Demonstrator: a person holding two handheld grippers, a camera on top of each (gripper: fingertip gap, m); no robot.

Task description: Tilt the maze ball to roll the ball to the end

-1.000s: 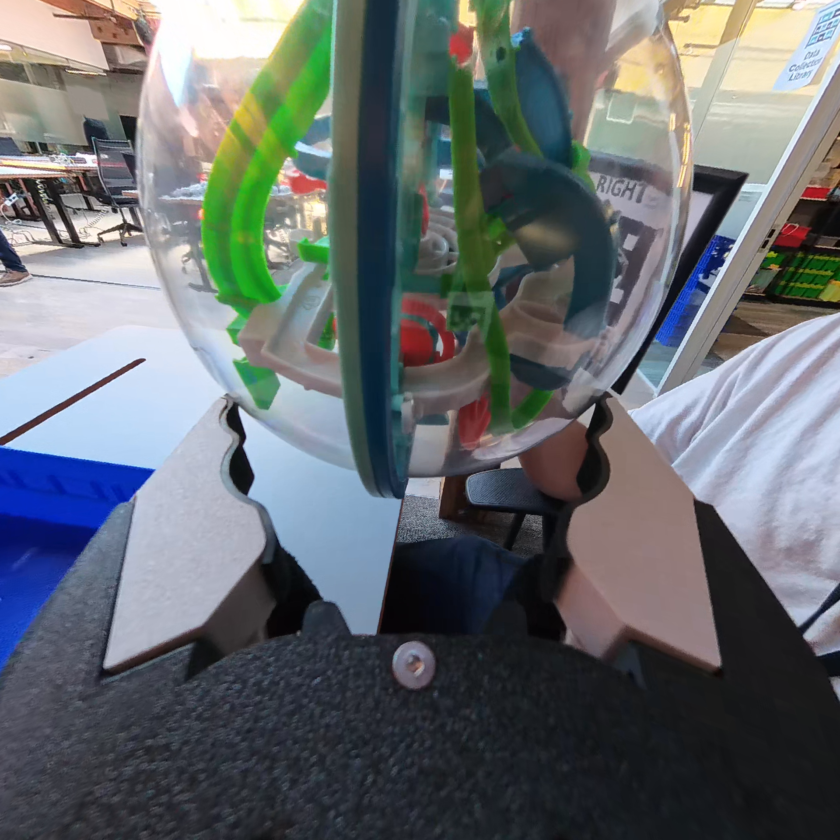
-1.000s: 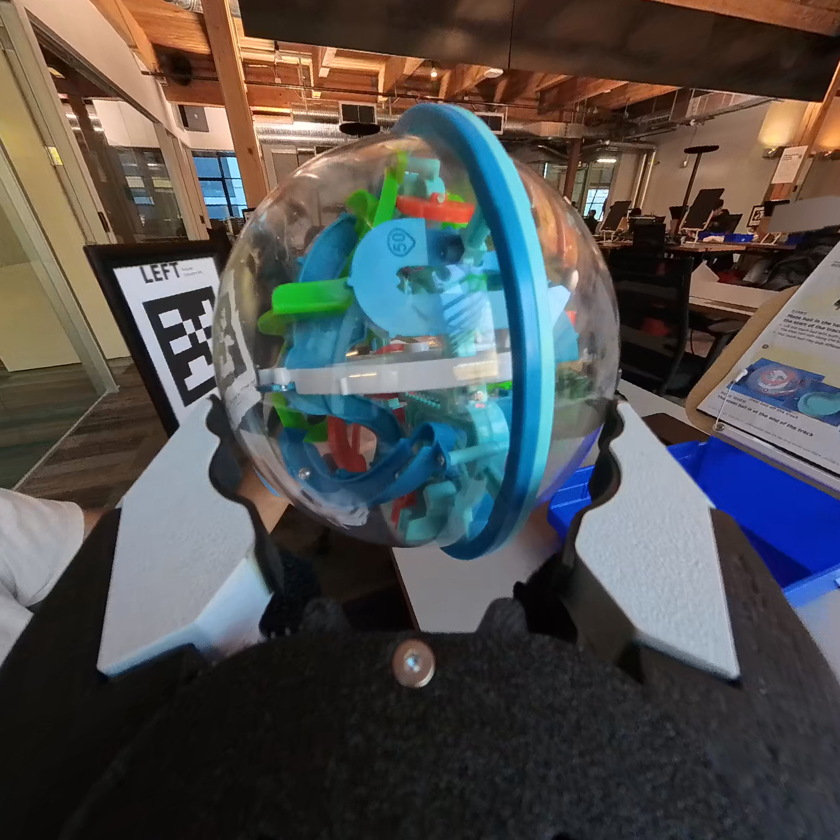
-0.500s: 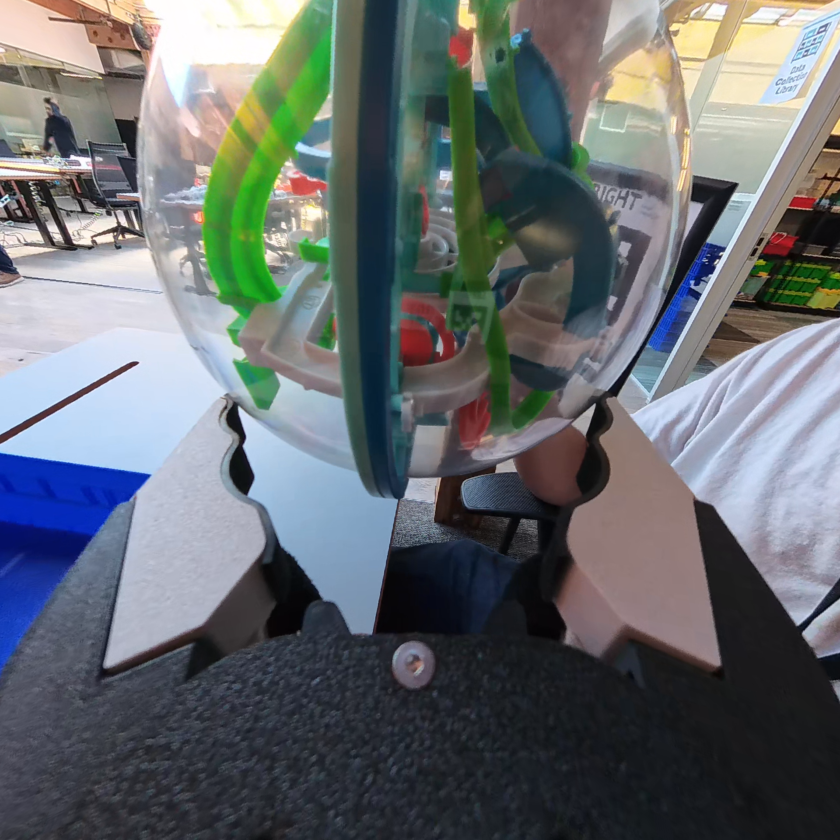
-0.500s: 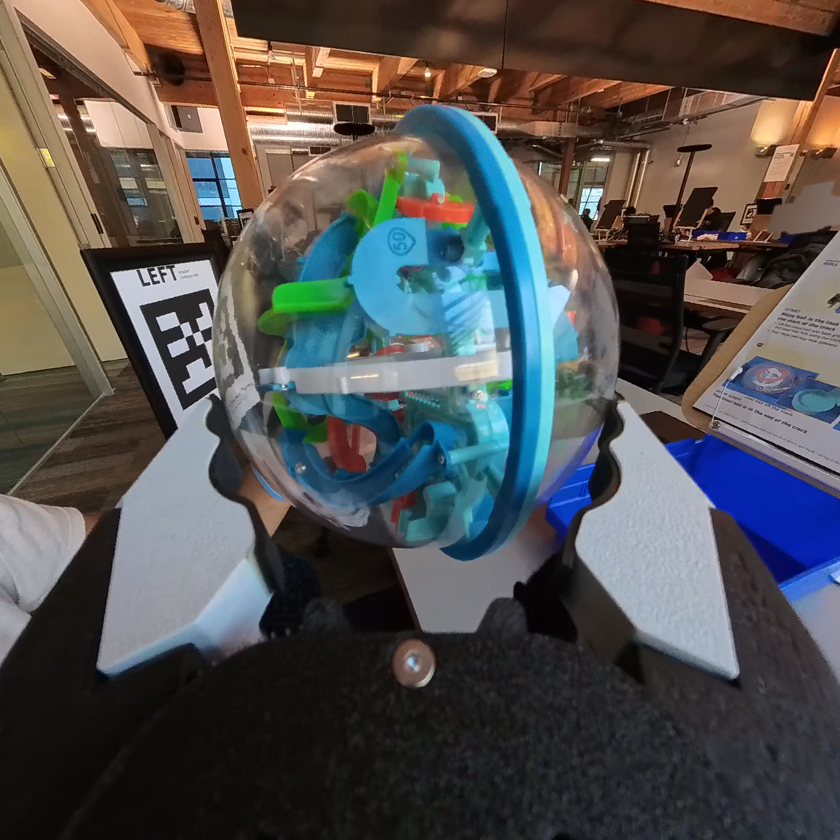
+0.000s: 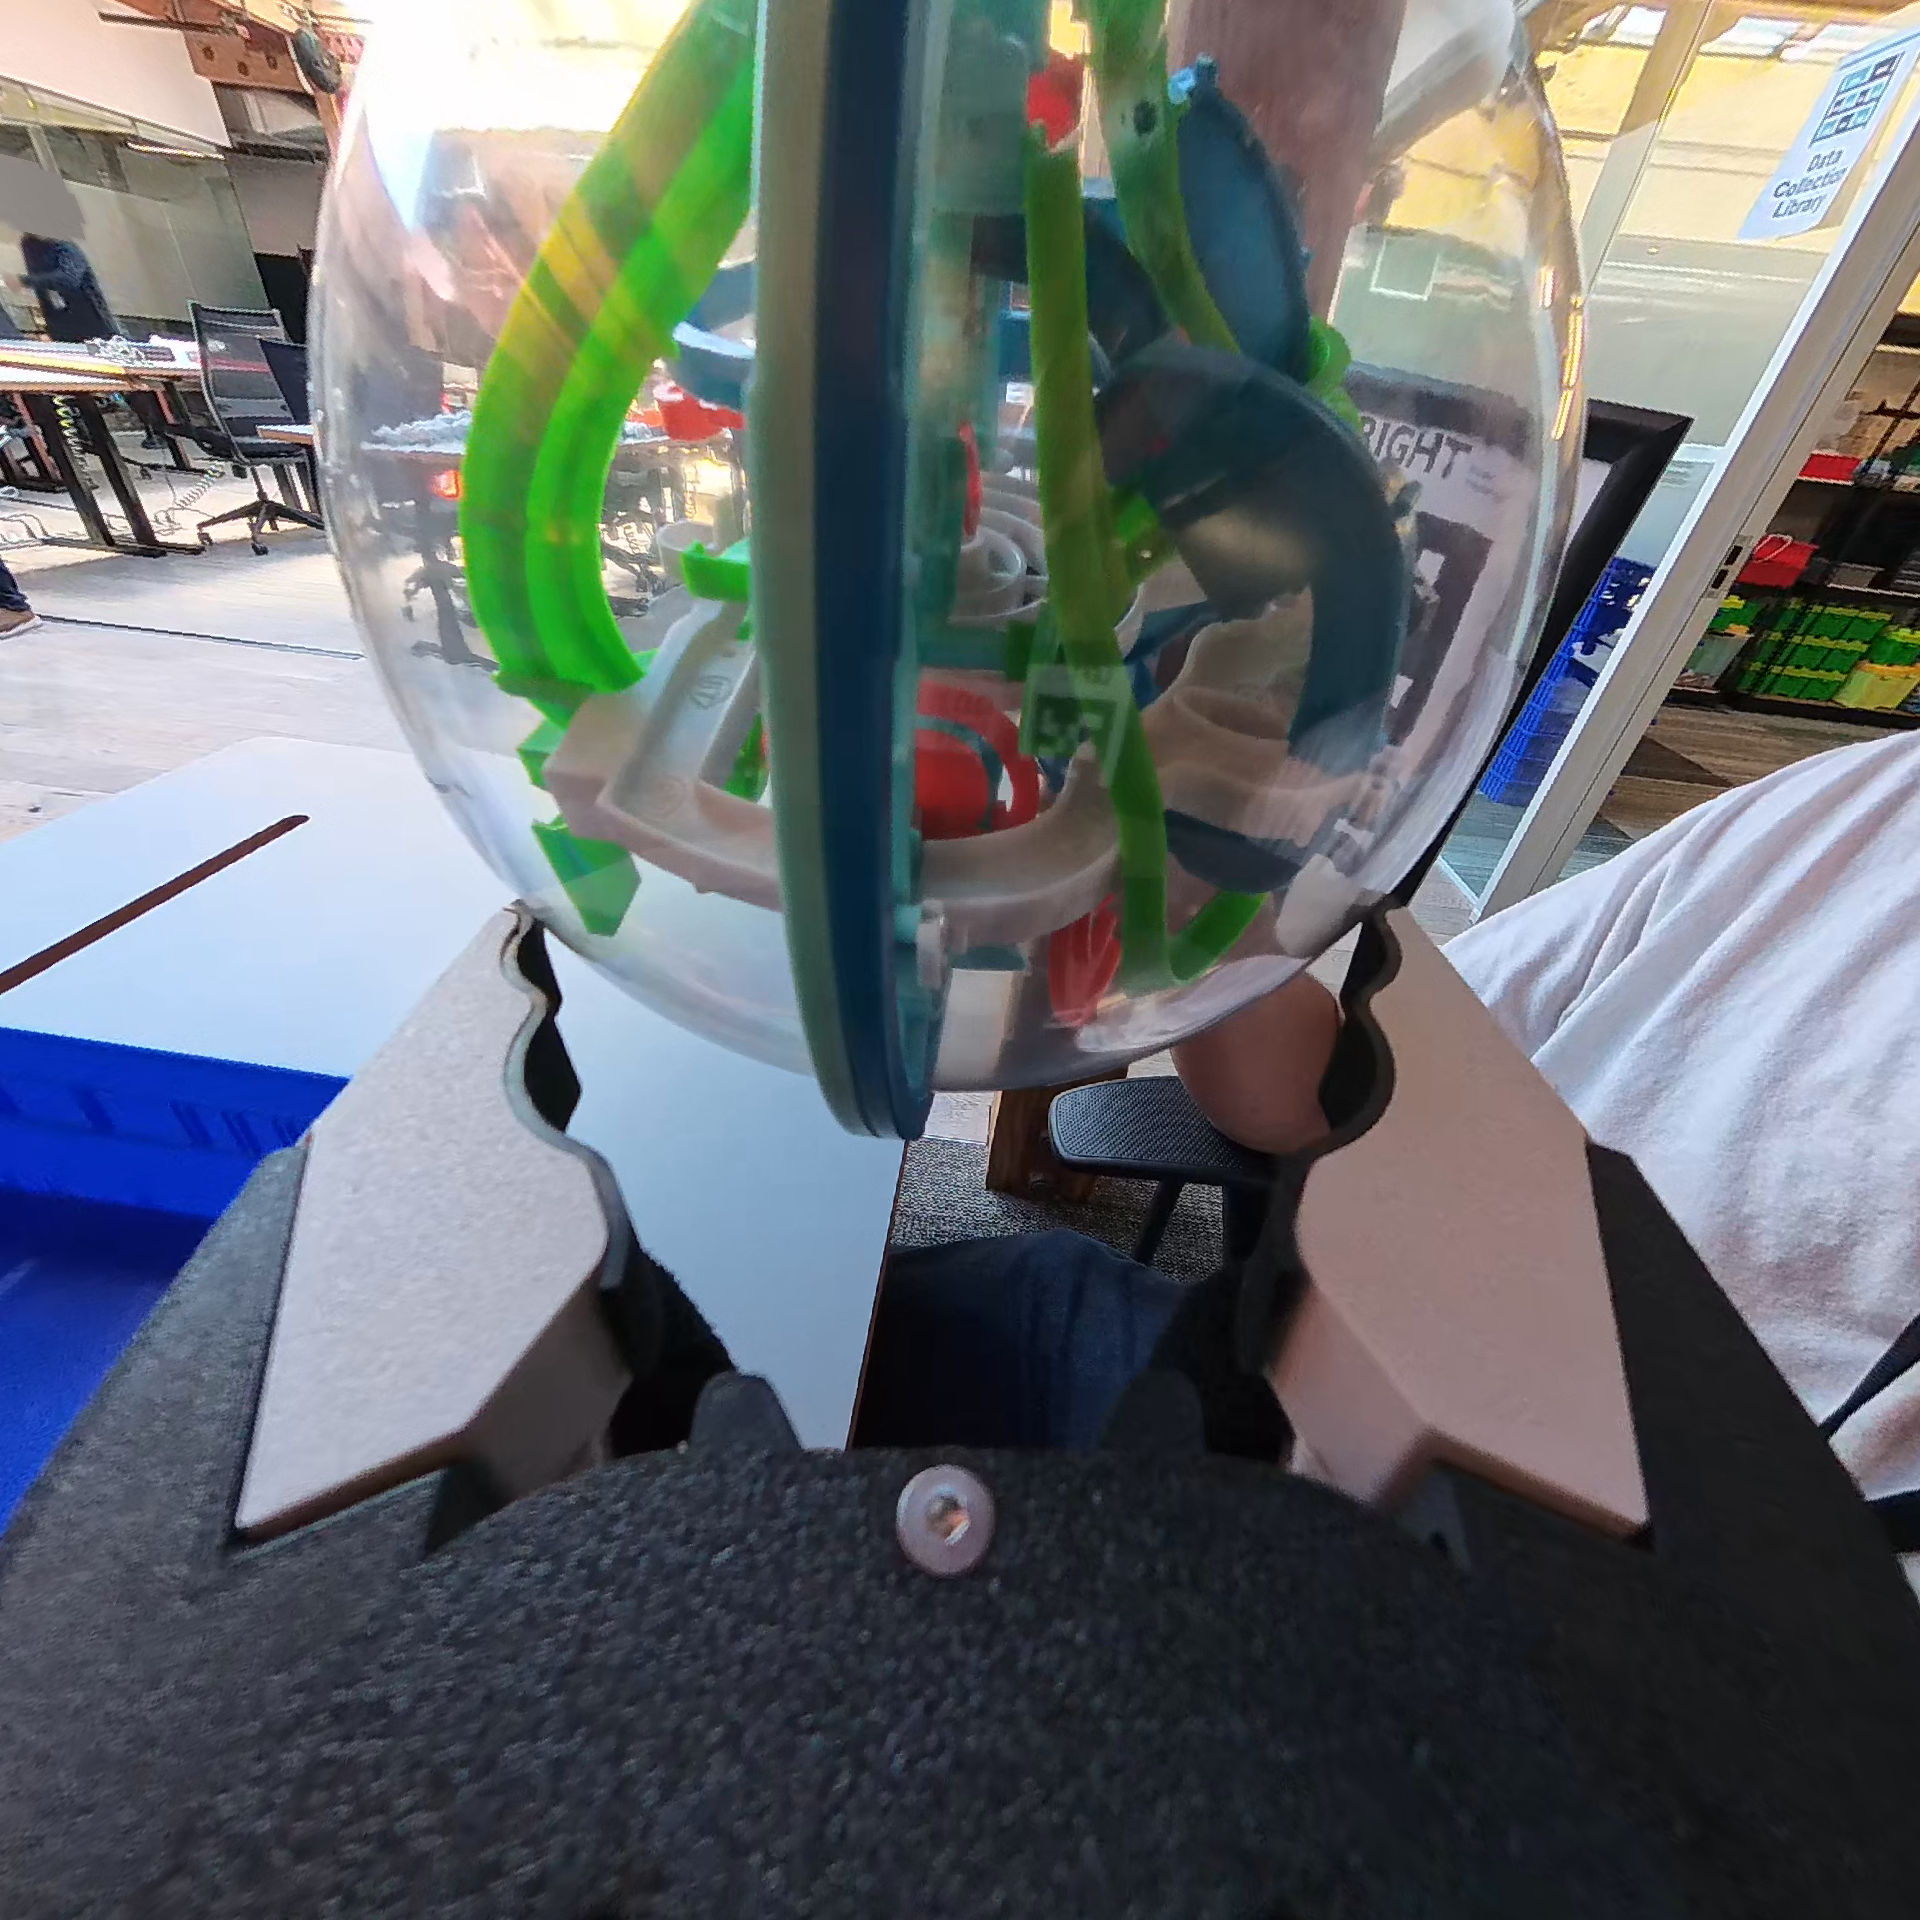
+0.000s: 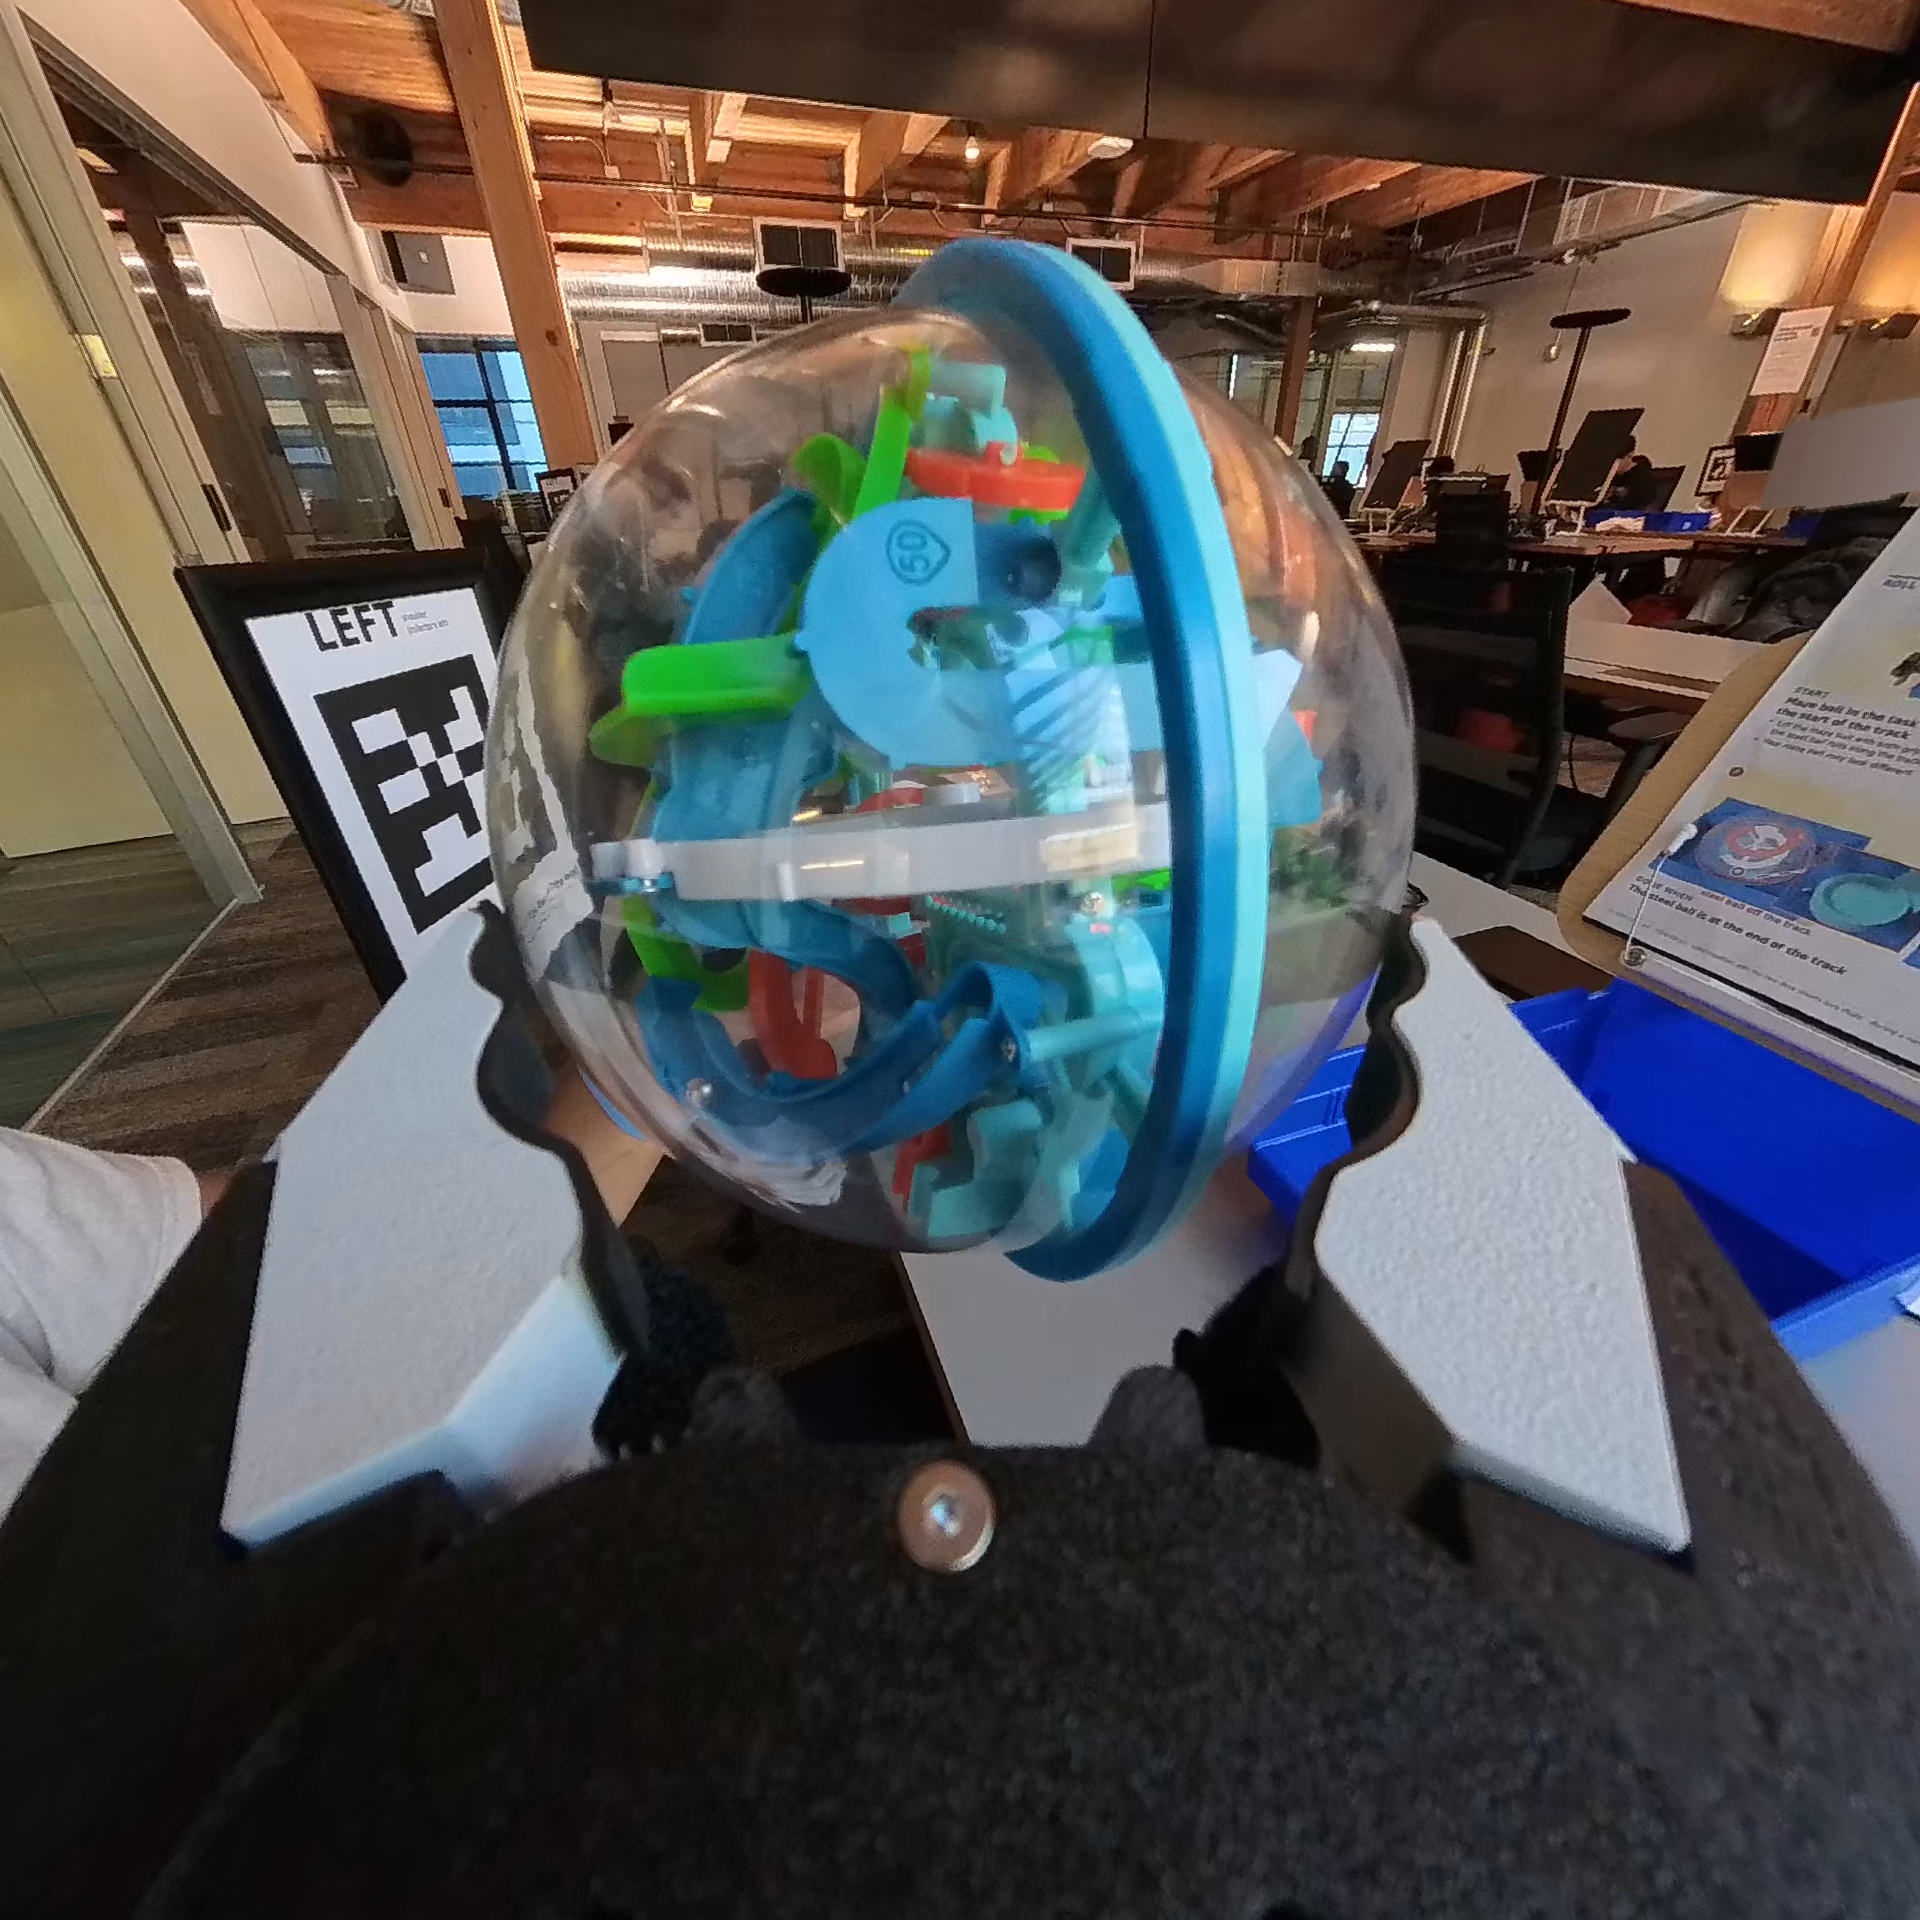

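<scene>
Change since earlier: almost nothing had moved; both grippers kept the same hold on the sphere, and only the room behind it slid a little in the left wrist view (a slight swing of the whole assembly, I judged).

Left gripper [image 5: 940, 935]: its two fingers were spread wide and clasped the maze ball [image 5: 935, 499], with the fingertips [image 5: 525, 940] against the lower shell at about 8 and 4 o'clock.

Right gripper [image 6: 940, 935]: likewise spread wide and clasped on the maze ball [image 6: 951, 748] from the opposite side, fingertips [image 6: 1397, 951] at the shell's lower flanks.

Task's thing: the sphere was held in the air between the two grippers, above the edge of the white table [image 5: 260, 914]; its blue ring [image 6: 1195, 727] ran nearly upright, top leaning toward 11 o'clock.

Small steel ball: a shiny bead [image 6: 704, 1090] sat on a blue track at about 7 o'clock inside the shell; whether this was the rolling ball I could not tell for certain.

Surroundings: a blue bin [image 6: 1714, 1122] lay at 4 o'clock in the right wrist view.

Risk, slip: the shell was smooth and touched only low down, so a steep tilt could have let it rotate or pop free.

Risk, track: too quick a tilt would likely have thrown the bead off its narrow rail.

Risk, mismatch: uneven motion of the two hands could have loosened one grip.
</scene>
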